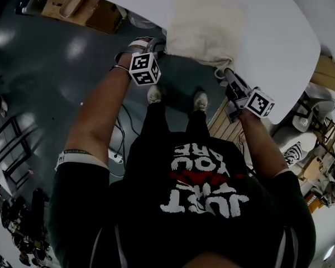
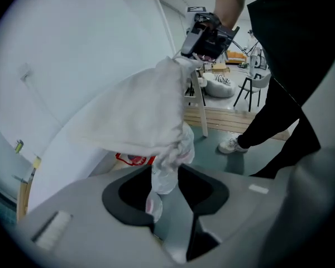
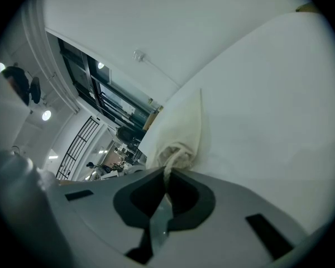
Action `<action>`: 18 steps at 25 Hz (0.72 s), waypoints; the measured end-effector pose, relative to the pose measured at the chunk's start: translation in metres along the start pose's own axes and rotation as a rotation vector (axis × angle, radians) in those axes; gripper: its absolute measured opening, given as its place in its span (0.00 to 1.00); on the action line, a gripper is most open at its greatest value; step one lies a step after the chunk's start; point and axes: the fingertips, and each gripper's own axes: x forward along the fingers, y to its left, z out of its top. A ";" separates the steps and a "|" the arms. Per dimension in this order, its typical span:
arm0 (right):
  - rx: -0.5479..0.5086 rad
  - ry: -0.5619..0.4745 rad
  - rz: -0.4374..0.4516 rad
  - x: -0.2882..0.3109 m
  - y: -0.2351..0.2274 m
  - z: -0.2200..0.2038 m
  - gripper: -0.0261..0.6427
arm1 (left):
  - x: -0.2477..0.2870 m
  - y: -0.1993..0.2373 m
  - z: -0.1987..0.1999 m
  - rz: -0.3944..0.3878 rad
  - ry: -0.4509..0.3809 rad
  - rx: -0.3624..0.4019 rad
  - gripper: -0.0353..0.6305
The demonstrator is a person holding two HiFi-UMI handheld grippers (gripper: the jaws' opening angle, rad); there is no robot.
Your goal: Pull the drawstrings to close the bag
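In the head view, nearest of all, is the person's black shirt [image 1: 204, 188] with white print, and both bare forearms reach away from it. Beyond the shirt, two light shoes [image 1: 154, 94] stand on the grey floor [image 1: 61, 66].

The left tongs [image 1: 157, 44] sit at the bag's near left corner, with their marker cube just behind them. In the left gripper view the left tongs [image 2: 167, 195] are spread wide. A crumpled white end [image 2: 166, 169] hangs down from the bag's gathered corner into the gap between them, and the pads do not press on it. Whether that end is cord or cloth cannot be told.

The right tongs [image 1: 228, 75] are at the bag's near right corner. In the right gripper view the right tongs [image 3: 164, 199] are pressed together, pinching the drawstring [image 3: 167, 175]. The drawstring runs straight from the jaws up to the puckered mouth of the bag [image 3: 181, 133].

The cream cloth bag [image 1: 206, 21] lies on the white desk [image 1: 285, 32] at its near edge, between the two tongs. Its gathered mouth faces the person, and its body stretches flat toward the far side. From the left gripper view the bag [image 2: 134, 113] reaches across to the right tongs [image 2: 196, 54] on its other side.
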 end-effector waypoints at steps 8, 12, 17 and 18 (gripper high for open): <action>-0.010 0.000 -0.006 -0.005 -0.002 0.000 0.05 | -0.003 -0.013 0.012 -0.049 -0.073 -0.100 0.08; -0.010 -0.004 -0.012 -0.006 -0.004 0.002 0.05 | -0.018 -0.011 0.006 -0.044 -0.130 -0.277 0.07; -0.021 -0.010 -0.008 -0.005 0.001 0.005 0.05 | -0.034 0.001 -0.013 0.052 -0.171 -0.558 0.07; -0.028 -0.009 -0.002 -0.004 0.004 0.005 0.05 | -0.038 0.005 -0.017 0.081 -0.181 -0.614 0.07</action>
